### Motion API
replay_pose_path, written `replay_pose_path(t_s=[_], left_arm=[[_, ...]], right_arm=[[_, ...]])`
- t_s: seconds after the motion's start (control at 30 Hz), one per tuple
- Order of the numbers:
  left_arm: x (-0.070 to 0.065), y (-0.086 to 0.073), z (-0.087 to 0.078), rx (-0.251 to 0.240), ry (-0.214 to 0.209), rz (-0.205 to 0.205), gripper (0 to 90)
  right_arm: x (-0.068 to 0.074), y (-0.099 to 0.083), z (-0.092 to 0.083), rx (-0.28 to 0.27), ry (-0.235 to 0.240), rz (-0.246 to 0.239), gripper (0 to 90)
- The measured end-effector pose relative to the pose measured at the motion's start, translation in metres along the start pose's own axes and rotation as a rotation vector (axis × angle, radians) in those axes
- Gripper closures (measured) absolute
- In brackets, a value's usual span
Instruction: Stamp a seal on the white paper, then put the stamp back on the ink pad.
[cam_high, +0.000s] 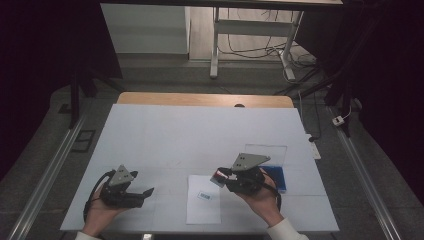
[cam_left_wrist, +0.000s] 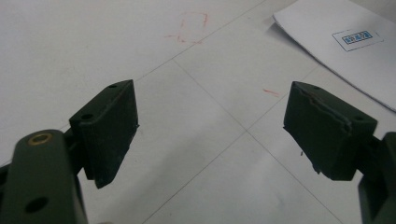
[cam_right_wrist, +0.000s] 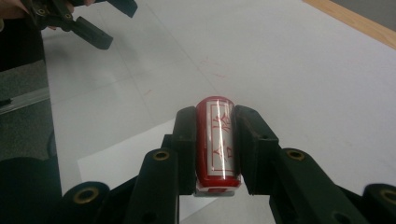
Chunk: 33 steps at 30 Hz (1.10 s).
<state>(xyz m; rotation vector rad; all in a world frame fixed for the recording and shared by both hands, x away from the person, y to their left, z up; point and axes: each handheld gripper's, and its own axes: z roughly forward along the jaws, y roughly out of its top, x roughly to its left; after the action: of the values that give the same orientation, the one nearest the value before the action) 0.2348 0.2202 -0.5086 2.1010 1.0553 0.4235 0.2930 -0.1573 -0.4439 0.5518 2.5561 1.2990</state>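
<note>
Between R tongs (cam_right_wrist: 217, 144) pads, red stamp (cam_right_wrist: 218, 140), clamped, above paper (cam_right_wrist: 140, 154)

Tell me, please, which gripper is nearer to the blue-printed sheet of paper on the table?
Right. The right gripper, clamping a red stamp, sits at the sheet of paper's upper right edge; the left gripper is off its left side, apart.

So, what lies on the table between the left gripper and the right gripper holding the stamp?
In the high view, a paper sheet with a small blue label lies between the left gripper and the right gripper holding the stamp.
</note>
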Motion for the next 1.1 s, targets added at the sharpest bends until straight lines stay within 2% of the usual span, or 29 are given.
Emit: replay_pose_path(t_s=[0.23, 0.43, 0.83, 1.1], left_arm=[[-0.001, 0.0, 0.0, -0.001, 0.0, 0.003, 18.0], [0.0, 0.0, 0.0, -0.001, -0.003, 0.0, 18.0], [0.0, 0.0, -0.001, -0.004, -0.007, -0.001, 18.0], [0.0, 0.0, -0.001, -0.003, -0.007, -0.001, 18.0]], right_arm=[[-0.009, -0.002, -0.012, -0.002, -0.04, 0.004, 70.1], [-0.021, -0.008, -0.026, -0.014, -0.062, 0.033, 70.0], [-0.05, -0.027, -0.049, 0.012, -0.167, 0.091, 70.0], [-0.062, -0.038, -0.057, 0.04, -0.213, 0.119, 70.0]])
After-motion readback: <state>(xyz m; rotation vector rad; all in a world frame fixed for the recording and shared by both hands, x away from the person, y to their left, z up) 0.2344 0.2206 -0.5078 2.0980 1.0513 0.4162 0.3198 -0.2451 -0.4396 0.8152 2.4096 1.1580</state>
